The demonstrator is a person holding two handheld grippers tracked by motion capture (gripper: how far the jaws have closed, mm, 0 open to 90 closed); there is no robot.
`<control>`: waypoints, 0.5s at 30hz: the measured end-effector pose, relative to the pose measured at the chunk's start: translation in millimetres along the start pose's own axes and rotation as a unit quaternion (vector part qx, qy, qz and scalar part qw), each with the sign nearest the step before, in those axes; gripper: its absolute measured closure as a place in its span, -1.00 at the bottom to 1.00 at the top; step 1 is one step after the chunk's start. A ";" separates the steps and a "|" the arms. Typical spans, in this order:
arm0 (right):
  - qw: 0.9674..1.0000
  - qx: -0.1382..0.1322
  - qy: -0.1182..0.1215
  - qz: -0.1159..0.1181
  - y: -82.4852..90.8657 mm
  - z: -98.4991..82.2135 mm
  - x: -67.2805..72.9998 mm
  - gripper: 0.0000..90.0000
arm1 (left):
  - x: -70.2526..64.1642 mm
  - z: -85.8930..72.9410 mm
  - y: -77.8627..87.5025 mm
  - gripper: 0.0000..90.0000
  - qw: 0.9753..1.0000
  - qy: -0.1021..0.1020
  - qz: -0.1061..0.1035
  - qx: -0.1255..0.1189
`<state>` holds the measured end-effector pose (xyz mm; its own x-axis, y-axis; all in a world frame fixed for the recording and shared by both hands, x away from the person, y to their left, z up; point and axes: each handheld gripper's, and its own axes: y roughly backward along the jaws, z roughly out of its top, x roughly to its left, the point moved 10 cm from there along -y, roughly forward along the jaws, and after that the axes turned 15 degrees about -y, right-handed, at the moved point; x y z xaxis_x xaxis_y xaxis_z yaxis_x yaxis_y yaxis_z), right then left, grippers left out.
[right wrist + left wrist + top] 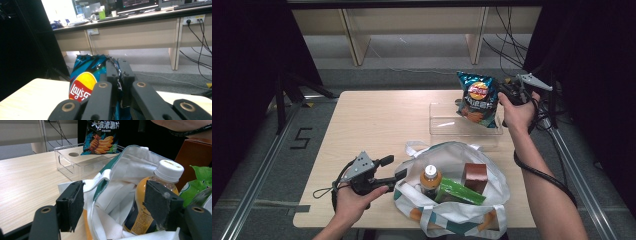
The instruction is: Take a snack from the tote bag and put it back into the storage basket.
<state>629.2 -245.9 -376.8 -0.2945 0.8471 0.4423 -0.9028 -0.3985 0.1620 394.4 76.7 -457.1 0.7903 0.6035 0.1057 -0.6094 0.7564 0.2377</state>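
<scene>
My right gripper (pixel 501 95) (pixel 119 65) is shut on the top edge of a blue Lay's chip bag (pixel 477 98) (pixel 83 82). The bag hangs over a clear plastic box (pixel 464 131) (pixel 67 162) at the table's back right. My left gripper (pixel 394 168) (pixel 115 195) stands open at the left rim of a white tote bag (pixel 447 216) (pixel 112 182), with the cloth rim between its jaws but not pinched. Inside the tote stand an orange-labelled bottle with a white cap (pixel 430 178) (pixel 160 180), a brown box (pixel 475 176) (pixel 195 152) and a green packet (pixel 459 192) (pixel 197 182).
The wooden table (pixel 372 120) is bare on its left half. Metal rails run along both sides of the table, and cables lie on the floor (pixel 507 50) behind it. Benches and a desk stand farther back.
</scene>
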 end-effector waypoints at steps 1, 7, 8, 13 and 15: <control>1.000 0.001 0.008 -0.008 0.4 -0.2 -2.9 0.98 | 0.2 -0.6 0.8 -0.30 1.000 0.001 0.003 0.005; 1.000 0.006 0.000 -0.004 -0.3 -3.0 -3.5 0.98 | -0.2 -0.2 0.1 -0.30 1.000 0.000 0.000 0.001; 1.000 0.005 0.006 -0.009 -0.5 -2.6 -5.5 0.98 | -0.2 -0.1 -0.2 -0.30 1.000 0.000 -0.001 0.000; 1.000 0.007 0.003 -0.010 -0.8 -3.5 -5.1 0.98 | -0.3 -0.6 -0.1 -0.30 1.000 -0.004 0.000 0.004; 1.000 0.003 0.000 -0.004 -1.9 -3.8 -4.0 0.98 | -0.8 -0.8 0.0 -0.30 1.000 -0.003 0.000 0.005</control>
<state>631.0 -247.2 -382.2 -0.2879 0.8497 0.4417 -0.9032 -0.3943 0.1698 393.6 76.4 -457.9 0.7907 0.6020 0.1111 -0.6087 0.7538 0.2476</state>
